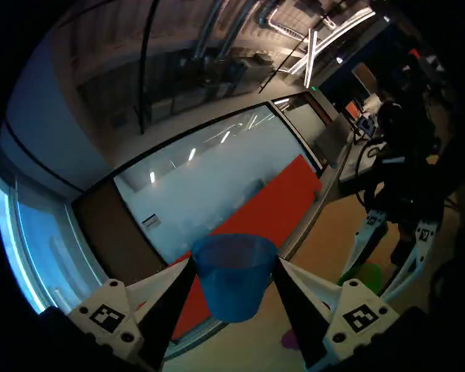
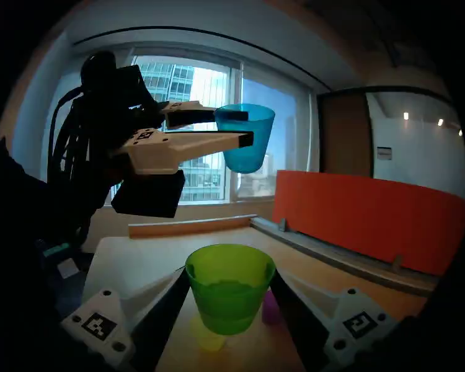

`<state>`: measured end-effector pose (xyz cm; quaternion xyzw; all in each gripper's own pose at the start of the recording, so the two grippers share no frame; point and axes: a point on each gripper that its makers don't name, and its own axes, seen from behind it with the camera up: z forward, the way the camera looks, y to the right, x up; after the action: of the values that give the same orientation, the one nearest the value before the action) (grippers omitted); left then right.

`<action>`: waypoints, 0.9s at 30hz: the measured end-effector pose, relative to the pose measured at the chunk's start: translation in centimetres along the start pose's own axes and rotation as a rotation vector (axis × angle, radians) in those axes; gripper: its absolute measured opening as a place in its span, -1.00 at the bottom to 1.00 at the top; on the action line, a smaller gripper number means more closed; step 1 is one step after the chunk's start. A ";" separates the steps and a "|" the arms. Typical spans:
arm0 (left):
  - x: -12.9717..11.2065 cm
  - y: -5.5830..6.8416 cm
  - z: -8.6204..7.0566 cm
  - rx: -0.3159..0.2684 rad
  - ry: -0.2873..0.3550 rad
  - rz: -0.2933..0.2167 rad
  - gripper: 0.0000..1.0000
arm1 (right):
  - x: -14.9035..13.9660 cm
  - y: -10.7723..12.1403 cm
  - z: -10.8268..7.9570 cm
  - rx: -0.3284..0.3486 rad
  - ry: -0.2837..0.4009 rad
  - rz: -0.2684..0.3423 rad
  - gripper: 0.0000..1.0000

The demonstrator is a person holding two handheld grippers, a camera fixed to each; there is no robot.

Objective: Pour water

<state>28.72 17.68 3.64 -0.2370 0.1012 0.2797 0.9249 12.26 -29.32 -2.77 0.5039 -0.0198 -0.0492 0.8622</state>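
The pale table is spread across the lower part of the right gripper view, with an orange panel at the right. At bottom centre of the left gripper view, the left gripper is clamped on the blue cup, which is held upright. The right gripper is clamped on the green cup at bottom centre, with liquid seemingly inside. For a clean pour, one rim should be brought over the other and tipped slowly. A yellow cup and a purple cup are glimpsed beneath.
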 end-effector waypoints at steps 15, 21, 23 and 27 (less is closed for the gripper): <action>0.2 -0.8 0.2 -0.045 0.000 -0.507 0.72 | 0.2 0.2 -0.5 -0.010 0.005 -0.001 0.82; -0.2 -1.0 0.2 -0.057 -0.002 -0.562 0.72 | 0.5 0.0 -0.5 -0.010 0.007 -0.005 0.82; -0.4 -1.0 0.1 -0.054 -0.005 -0.553 0.72 | 0.6 0.0 -0.5 -0.010 0.008 -0.005 0.82; -1.0 -0.9 -0.2 -0.052 -0.012 -0.536 0.72 | 0.6 0.0 -0.7 -0.016 0.005 -0.005 0.82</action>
<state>28.40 16.41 4.12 -0.2772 0.0223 0.0286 0.9601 12.96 -28.74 -3.11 0.4973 -0.0161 -0.0501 0.8660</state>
